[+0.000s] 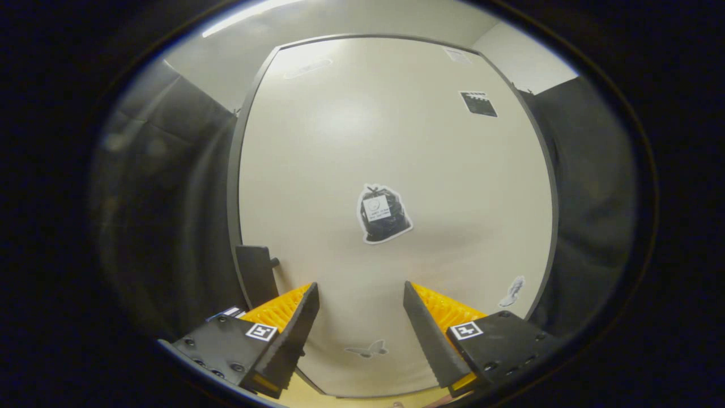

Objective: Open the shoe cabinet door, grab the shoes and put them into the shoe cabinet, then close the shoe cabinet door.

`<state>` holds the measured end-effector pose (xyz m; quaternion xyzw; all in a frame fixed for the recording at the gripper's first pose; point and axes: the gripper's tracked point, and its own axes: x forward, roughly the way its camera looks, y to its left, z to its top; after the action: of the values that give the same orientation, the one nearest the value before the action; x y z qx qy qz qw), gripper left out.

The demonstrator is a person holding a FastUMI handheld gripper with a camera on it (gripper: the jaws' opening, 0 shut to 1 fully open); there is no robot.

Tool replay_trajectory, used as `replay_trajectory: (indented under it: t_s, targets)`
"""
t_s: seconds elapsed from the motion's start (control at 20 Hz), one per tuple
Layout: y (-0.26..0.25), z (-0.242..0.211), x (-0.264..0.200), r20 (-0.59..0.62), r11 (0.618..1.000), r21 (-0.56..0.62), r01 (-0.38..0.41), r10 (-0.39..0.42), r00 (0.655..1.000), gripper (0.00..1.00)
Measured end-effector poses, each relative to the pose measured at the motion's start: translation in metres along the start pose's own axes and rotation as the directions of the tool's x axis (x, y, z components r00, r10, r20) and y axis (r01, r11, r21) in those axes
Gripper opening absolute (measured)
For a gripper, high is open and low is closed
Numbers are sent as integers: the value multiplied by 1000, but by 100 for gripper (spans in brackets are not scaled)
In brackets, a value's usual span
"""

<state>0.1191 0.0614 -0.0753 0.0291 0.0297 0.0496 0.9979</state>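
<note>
The gripper [361, 294] faces the shoe cabinet door [391, 170] square on, its two fingers spread apart with nothing between them; both fingertips stand free of the door panel. The door is a pale, glossy panel with a dark rim and appears to lie flat in its frame, apparently closed. A dark handle [257, 275] sits at the door's edge, just beyond and outside the left finger, not touched by it. At the panel's centre, ahead of the fingers, is a sticker of a black rubbish bag [384, 214]. A small dark rectangular sticker [478, 104] sits high on the door on the right finger's side, and a faint pale one [456, 55] lies above it near the rim. A small butterfly-shaped sticker [368, 349] lies low on the panel, between the two fingers. Another small pale sticker [513, 291] is on the panel just beyond the right finger; its shape is too small to tell. Dark cloth [170, 187] hangs on both sides of the cabinet. A light strip [249, 16] glows on the ceiling above.
</note>
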Motion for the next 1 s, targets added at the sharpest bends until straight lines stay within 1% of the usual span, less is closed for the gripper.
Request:
replay_trajectory:
  t_s: [0.2,0.75,1.0]
  targets:
    - [-8,14,-22,14,1000,-6,-7,7,1000,95]
    - [-46,53,-123,40,998,-52,-43,46,998,95]
    - [-50,60,-153,32,996,-67,-65,68,997,95]
